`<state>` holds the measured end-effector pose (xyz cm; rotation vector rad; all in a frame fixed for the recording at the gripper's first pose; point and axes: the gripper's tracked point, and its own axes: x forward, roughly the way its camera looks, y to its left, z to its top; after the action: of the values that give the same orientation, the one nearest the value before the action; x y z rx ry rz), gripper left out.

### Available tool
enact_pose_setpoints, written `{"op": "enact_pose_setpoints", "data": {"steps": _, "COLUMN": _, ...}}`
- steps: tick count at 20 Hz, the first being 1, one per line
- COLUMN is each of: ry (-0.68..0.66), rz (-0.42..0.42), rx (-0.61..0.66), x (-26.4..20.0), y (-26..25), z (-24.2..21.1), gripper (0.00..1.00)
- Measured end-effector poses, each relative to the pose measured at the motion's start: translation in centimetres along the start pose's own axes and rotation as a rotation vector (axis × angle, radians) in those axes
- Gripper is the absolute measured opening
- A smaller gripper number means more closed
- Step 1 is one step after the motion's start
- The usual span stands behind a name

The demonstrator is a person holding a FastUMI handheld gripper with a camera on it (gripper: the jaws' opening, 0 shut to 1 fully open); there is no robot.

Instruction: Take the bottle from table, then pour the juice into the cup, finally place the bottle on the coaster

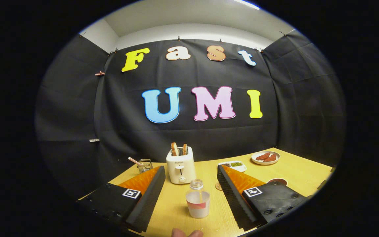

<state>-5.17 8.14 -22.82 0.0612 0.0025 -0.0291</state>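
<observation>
tool (191, 172) open wide, bottle (197, 200) between fingers, untouched

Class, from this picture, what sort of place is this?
Likely a staged kitchen table in a booth: a toaster holding bread, a plate of food and a bottle between the open tool's fingers.

Small grey brand word on front of toaster (180, 165), too small to read for sure. Square black-and-white marker tags, one atop each finger of the tool (191, 172), no letters. Bottle (197, 199) label: no legible txt.
</observation>
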Motion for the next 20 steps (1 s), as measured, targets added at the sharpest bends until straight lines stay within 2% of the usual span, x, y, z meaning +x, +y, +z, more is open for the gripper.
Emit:
{"op": "enact_pose_setpoints", "data": {"steps": 6, "ry": 0.052, "rz": 0.0, "rx": -0.056, "x": 1.2, "y": 0.0, "z": -5.6, "gripper": 0.98}}
{"op": "enact_pose_setpoints", "data": {"steps": 13, "ry": 0.096, "rz": -0.044, "rx": -0.03, "x": 3.3, "y": -0.8, "z": -11.8, "gripper": 0.98}}
{"op": "enact_pose_setpoints", "data": {"steps": 20, "ry": 0.15, "rz": -0.054, "rx": -0.026, "x": 6.1, "y": -2.0, "z": -15.8, "gripper": 0.99}}
